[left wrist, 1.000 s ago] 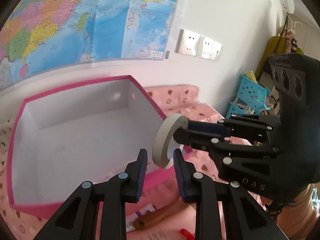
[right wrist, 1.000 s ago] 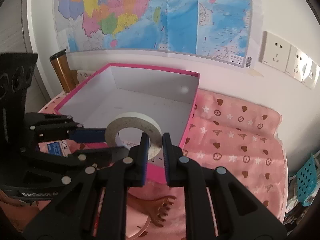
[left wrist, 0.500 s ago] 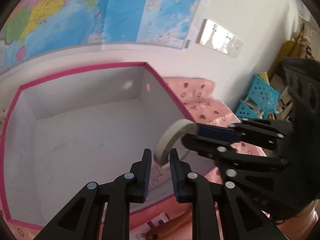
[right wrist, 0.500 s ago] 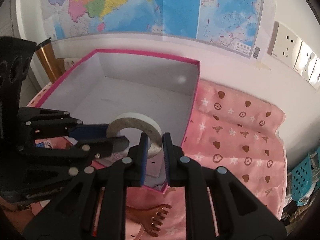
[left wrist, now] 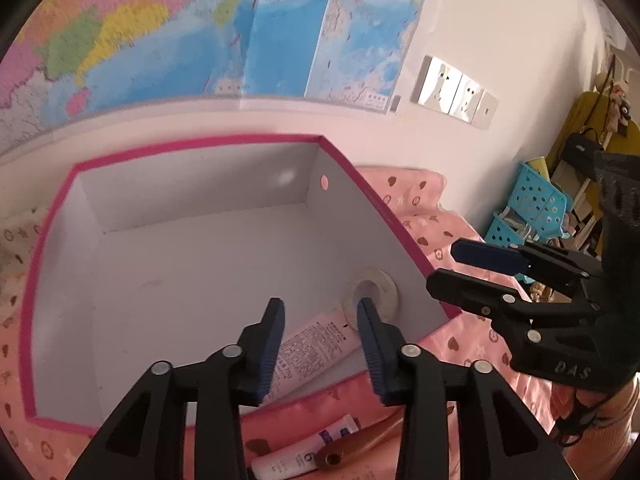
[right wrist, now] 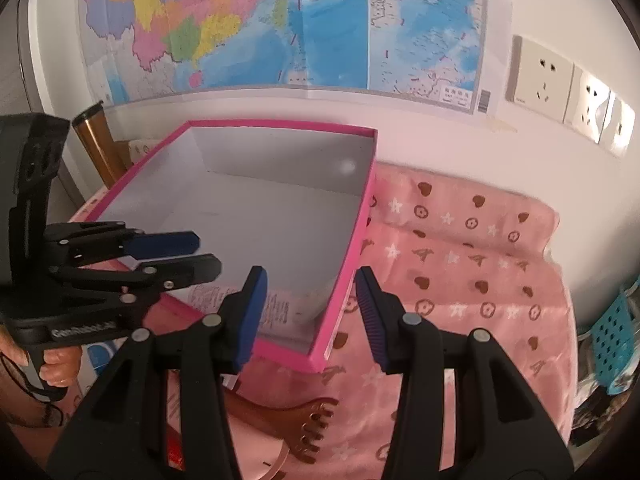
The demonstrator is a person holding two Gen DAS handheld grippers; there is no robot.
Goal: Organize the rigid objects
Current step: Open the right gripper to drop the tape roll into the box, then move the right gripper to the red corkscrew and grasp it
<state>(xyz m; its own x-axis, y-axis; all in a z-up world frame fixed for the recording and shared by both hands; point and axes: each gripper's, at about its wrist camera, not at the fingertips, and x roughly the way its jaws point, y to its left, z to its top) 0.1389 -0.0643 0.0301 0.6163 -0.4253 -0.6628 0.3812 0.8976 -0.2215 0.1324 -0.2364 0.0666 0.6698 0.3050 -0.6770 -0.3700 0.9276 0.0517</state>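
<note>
- Left gripper (left wrist: 320, 316): black frame, blue ribbed pads, jaws opening, nothing between them; hovers over the near right part of the pink-rimmed white cardboard box (left wrist: 200, 148).
- Right gripper (right wrist: 308, 296): same build, jaws opening too, nothing clamped; the box's near right corner sits in the gap, no contact visible.
- White ring-shaped tape roll (left wrist: 372, 292): lying on the box floor against the right wall, clear of both tools.
- White printed tube (left wrist: 308, 348): also on the box floor, just beside the roll, partly behind the left gripper's pads.
- Outside the box on the pink patterned cloth (right wrist: 460, 264): brown wooden back scratcher (right wrist: 292, 420) and a second white tube with blue label (left wrist: 304, 452), near the front wall.
- Person's hand (right wrist: 60, 364) grips the left tool's handle.
- Background: coloured wall map (right wrist: 280, 24), white wall sockets (right wrist: 560, 92), copper-coloured flask (right wrist: 98, 140) behind the box.
</note>
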